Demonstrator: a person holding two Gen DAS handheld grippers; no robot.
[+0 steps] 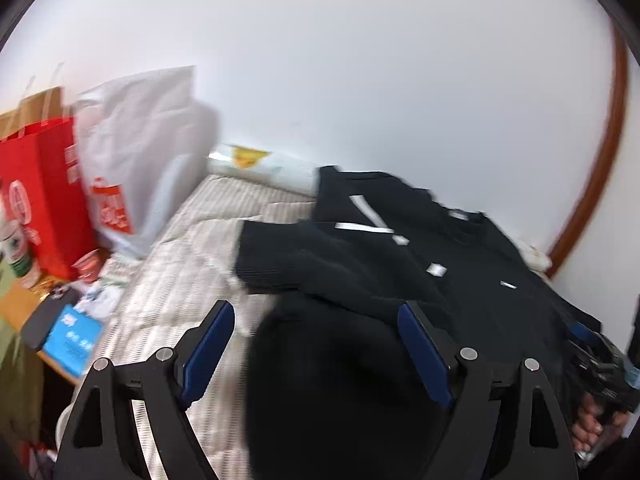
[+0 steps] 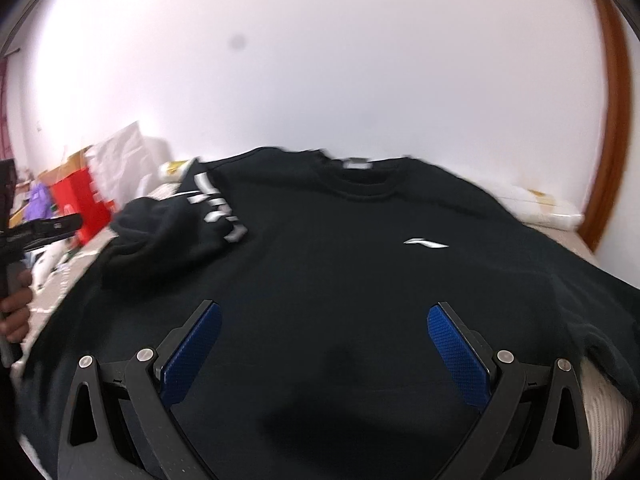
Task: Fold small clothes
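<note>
Left gripper (image 1: 316,314), right gripper (image 2: 324,316) tilted down over sweatshirt (image 2: 340,248), both released.

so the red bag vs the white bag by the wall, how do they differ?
Colour: the red bag is solid red with pale print; the white bag is white with a red printed patch. Build: the red bag stands boxy and flat-sided; the white bag looks soft and crumpled. Place: in the left wrist view the white bag sits nearer the bed; the red bag stands further left. Shared: both stand upright beside the bed.
</note>
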